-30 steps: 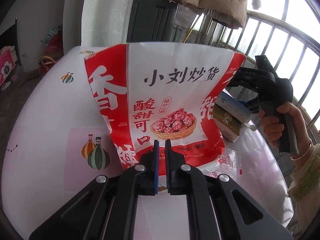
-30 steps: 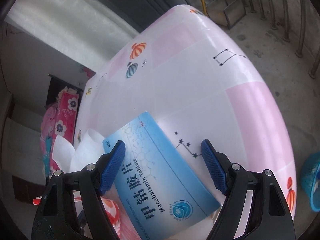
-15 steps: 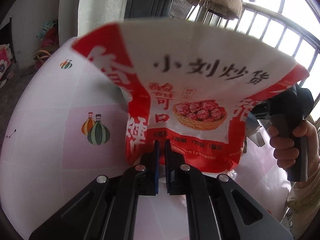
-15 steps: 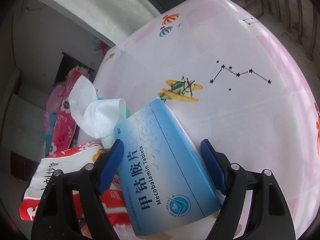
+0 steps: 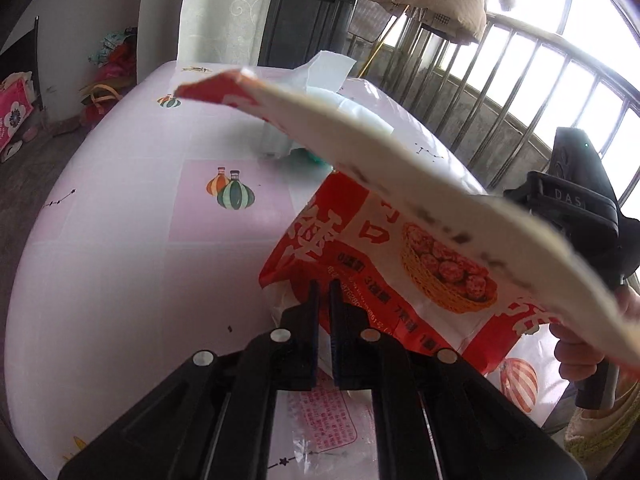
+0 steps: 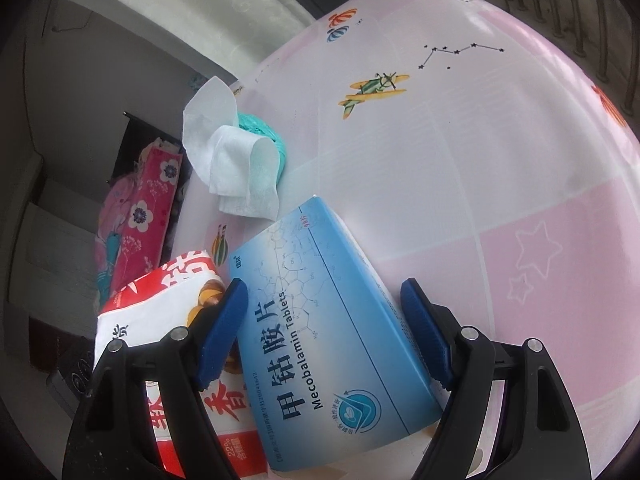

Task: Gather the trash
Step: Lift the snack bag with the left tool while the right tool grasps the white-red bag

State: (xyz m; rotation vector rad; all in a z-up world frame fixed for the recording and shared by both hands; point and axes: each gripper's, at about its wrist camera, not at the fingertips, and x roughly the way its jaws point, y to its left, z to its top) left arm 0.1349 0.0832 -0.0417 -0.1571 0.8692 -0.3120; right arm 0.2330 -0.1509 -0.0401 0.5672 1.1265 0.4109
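Note:
My left gripper (image 5: 324, 296) is shut on the bottom edge of a red and white snack bag (image 5: 400, 264), which tips over to the right toward the other gripper. The bag also shows in the right wrist view (image 6: 160, 304) at lower left. My right gripper (image 6: 324, 320) holds a blue medicine box (image 6: 324, 344) between its blue pads (image 6: 224, 320); both pads touch the box's sides. A white tissue (image 6: 228, 160) lies over a teal object (image 6: 276, 144) farther back on the table; the tissue also shows in the left wrist view (image 5: 332, 68).
A small clear plastic wrapper with red print (image 5: 324, 420) lies on the pink and white tablecloth (image 5: 140, 240) under my left gripper. A metal railing (image 5: 500, 92) runs behind the table at the right. Bags and clutter (image 5: 108, 60) sit on the floor at far left.
The snack bag has tipped from upright to leaning right and forward, uncovering the tissue behind it. The right gripper has swung with the box, bringing the tissue and bag into its view.

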